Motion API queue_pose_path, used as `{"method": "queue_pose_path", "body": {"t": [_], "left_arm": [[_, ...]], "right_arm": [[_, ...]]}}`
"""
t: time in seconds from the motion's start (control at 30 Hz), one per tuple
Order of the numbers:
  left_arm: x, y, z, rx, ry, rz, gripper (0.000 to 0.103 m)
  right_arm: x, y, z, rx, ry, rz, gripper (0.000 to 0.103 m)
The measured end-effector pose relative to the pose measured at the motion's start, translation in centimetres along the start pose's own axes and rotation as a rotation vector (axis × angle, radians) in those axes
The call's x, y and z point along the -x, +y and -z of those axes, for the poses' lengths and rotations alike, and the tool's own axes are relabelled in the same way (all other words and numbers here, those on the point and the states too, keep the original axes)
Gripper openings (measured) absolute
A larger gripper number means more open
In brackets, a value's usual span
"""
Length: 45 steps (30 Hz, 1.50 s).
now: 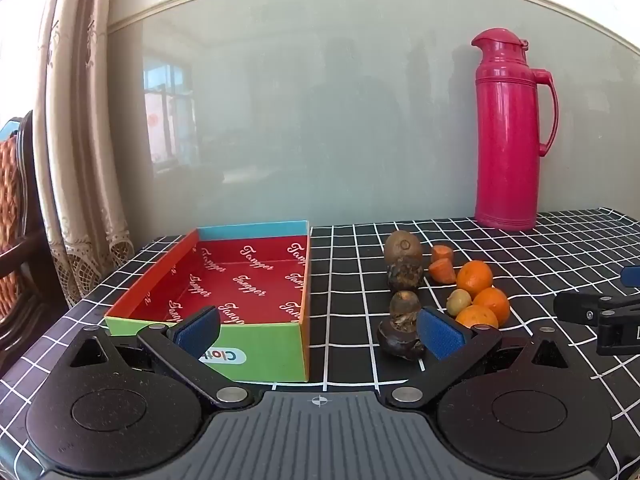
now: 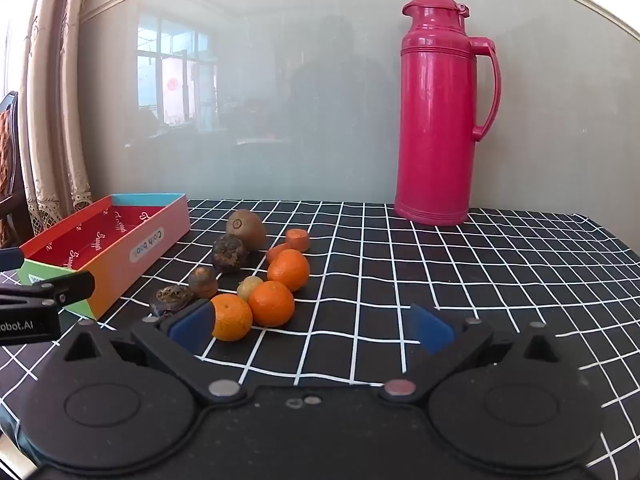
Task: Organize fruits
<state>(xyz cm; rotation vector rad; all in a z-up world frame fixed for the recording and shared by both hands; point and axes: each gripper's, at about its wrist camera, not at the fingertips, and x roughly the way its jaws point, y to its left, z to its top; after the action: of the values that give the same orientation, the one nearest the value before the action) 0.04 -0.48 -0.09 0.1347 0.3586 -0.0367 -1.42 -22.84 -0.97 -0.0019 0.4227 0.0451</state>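
Observation:
An open, empty cardboard box [image 1: 224, 280] with a red inside sits on the left of the table; it also shows in the right wrist view [image 2: 132, 248]. Right of it lies a cluster of fruit: a kiwi [image 1: 403, 245], three dark wrinkled fruits [image 1: 405, 276], two carrot pieces [image 1: 442, 270], three oranges [image 1: 474, 278] and a small green fruit [image 1: 458, 302]. My left gripper [image 1: 320, 334] is open and empty, in front of the box's near right corner. My right gripper [image 2: 312, 330] is open and empty, just in front of the oranges [image 2: 272, 303].
A tall pink thermos jug [image 1: 508, 128] stands at the back right of the checked black tablecloth [image 2: 480, 280]. A glass panel is behind the table. Curtains [image 1: 80, 120] and a wooden chair [image 1: 16, 220] are to the left.

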Motion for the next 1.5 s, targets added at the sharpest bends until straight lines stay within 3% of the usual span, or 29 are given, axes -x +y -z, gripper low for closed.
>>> {"method": "queue_pose_path", "body": {"t": [0.1,1.5], "left_arm": [[0.1,0.91,-0.18,0.045,-0.008,0.011,0.103],[0.16,0.48,0.06,0.02,-0.003,0.008,0.103]], "right_arm": [[0.02,-0.03,-0.01,0.0,-0.002,-0.002,0.103],[0.03,-0.01,0.04,-0.01,0.005,-0.002,0.103]]}}
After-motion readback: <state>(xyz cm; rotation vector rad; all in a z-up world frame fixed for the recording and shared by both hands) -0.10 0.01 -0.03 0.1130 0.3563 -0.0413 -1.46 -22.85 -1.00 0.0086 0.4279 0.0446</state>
